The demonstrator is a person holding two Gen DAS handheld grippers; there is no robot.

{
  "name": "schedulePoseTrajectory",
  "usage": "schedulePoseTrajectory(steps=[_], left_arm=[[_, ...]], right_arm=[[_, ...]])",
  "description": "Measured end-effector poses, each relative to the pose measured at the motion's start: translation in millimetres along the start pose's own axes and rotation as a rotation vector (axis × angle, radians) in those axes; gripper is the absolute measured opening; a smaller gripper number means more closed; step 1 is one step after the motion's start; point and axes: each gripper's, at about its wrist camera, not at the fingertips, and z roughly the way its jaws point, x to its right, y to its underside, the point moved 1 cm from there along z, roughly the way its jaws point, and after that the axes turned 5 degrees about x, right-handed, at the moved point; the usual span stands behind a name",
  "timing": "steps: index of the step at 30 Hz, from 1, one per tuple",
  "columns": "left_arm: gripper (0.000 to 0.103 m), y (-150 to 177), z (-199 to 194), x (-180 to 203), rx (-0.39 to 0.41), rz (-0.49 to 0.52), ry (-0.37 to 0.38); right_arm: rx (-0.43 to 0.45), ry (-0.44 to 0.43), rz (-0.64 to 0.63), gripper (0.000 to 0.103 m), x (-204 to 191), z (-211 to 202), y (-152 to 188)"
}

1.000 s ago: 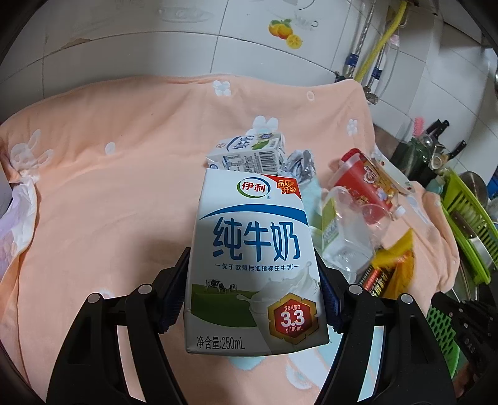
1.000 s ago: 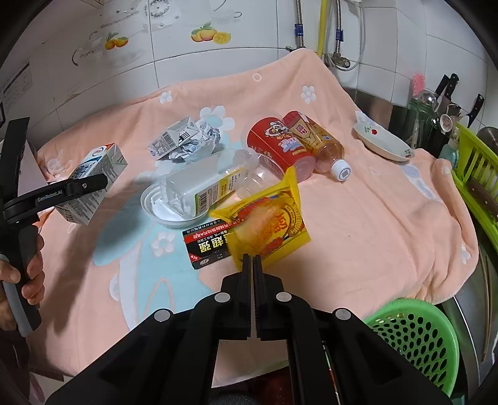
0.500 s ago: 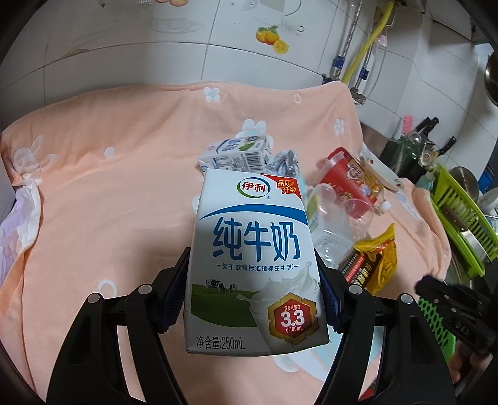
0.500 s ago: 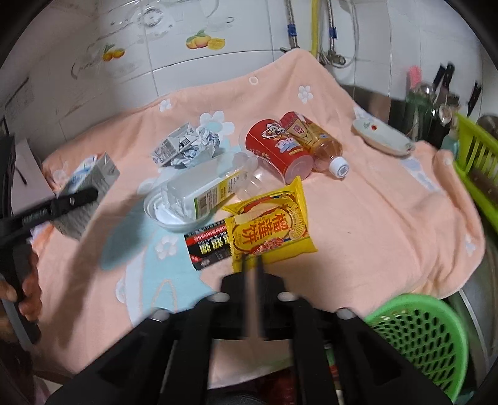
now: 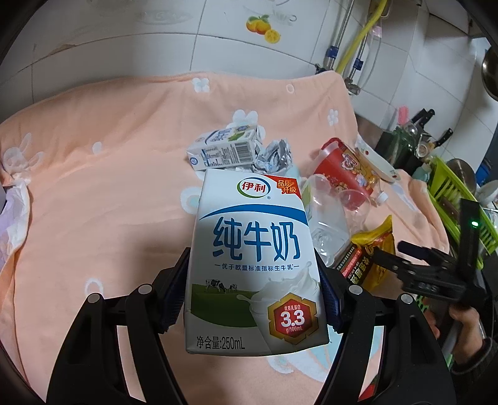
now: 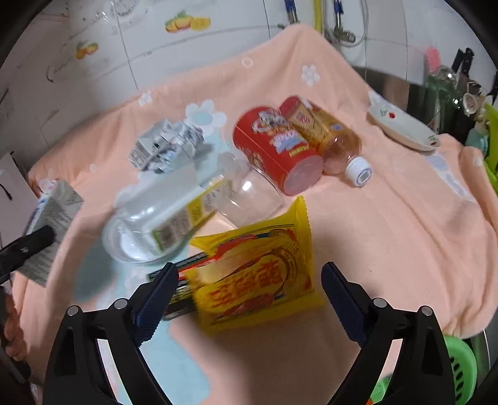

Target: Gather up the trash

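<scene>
A milk carton point(image 5: 255, 264) is clamped upright between the pads of the left gripper point(image 5: 253, 299), above the peach towel point(image 5: 109, 174). The jaws of the right gripper point(image 6: 249, 299) are opening over a yellow snack packet point(image 6: 258, 280), which lies on the towel ungripped.

- White tiled wall point(image 5: 155, 46) behind, with fruit stickers point(image 5: 263, 28).
- Peach flowered towel point(image 5: 109, 155) covers the tabletop.
- Metal pipes and a yellow hose point(image 5: 358, 40) run down the wall.
- Green dish rack point(image 5: 451, 193) stands at the right, knives point(image 5: 426, 116) behind it.
</scene>
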Motion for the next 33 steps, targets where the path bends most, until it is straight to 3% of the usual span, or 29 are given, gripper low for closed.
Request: schedulePoseTrajectory(steps=[5,10,15,18,19,33], left_arm=[[0.070,2.9,4.5,4.7,-0.011,0.010,0.012],[0.070,3.7,4.8,13.4,-0.018,0.014,0.037],[0.070,5.0,-0.3,27.8,-0.014,0.033,0.061],[0.070,7.1,-4.6,38.7,-0.014,0.046,0.079],[0.070,7.6,-6.0,43.0,-0.014,0.051,0.086],[0.070,13.7,-20.7,95.0,-0.010,0.131,0.157]], right_arm=[[-0.034,-0.054,0.065,0.088,16.6,15.3,7.8],[-0.014,-0.090,0.101,0.065,23.0,1.8,12.5],[0.013,-0.089,0.097,0.054,19.2,-17.7,19.2],[0.041,-0.089,0.118,0.037,23.1,-34.6,24.4],[0.044,-0.088,0.129,0.026,25.7,-38.8,25.9],[0.111,-0.005,0.165,0.022,58.3,-97.0,58.1]])
